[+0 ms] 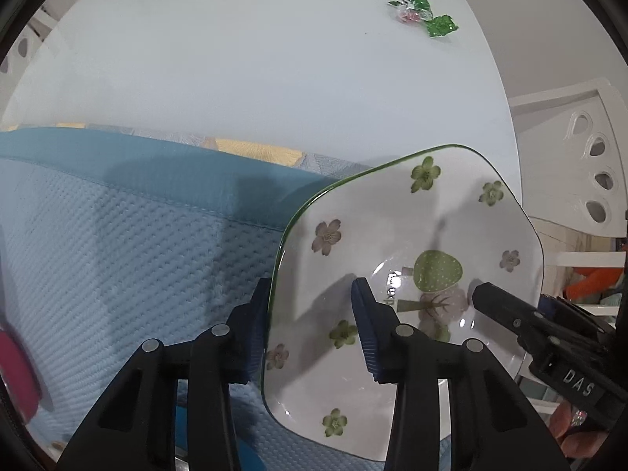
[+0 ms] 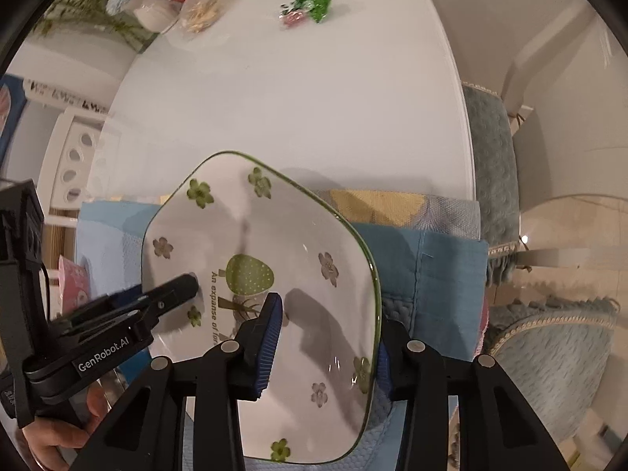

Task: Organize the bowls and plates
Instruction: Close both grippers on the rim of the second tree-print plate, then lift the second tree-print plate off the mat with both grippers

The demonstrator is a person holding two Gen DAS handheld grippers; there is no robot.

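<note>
1. The plate (image 1: pixel 412 243), white with a green rim, scattered flowers and a green spotted motif at its centre, sat over a blue quilted mat (image 1: pixel 117 243) at the near edge of a white table (image 1: pixel 255 59).
2. The left gripper (image 1: pixel 310 325) straddled the plate's left rim, one blue pad outside the edge and the other on the inner face. Whether the pads actually pressed on the rim could not be told from either view.
3. The right gripper (image 2: pixel 327 337) straddled the opposite rim in the same manner, one finger inside the plate, the other beyond the edge. Its grip could not be judged either.
4. Each gripper showed in the other's view: the right gripper's black fingertip reached over the plate from the right in the left wrist view, and a person's fingers (image 2: pixel 59 431) held the left gripper's handle.
5. A yellow patterned cloth (image 2: pixel 376 200) lay under the mat's far edge.
6. Green-wrapped candy (image 1: pixel 426 15) lay well apart on the table's far side.
7. White chairs with teardrop cut-outs (image 1: pixel 588 172) stood beside the table.
</note>
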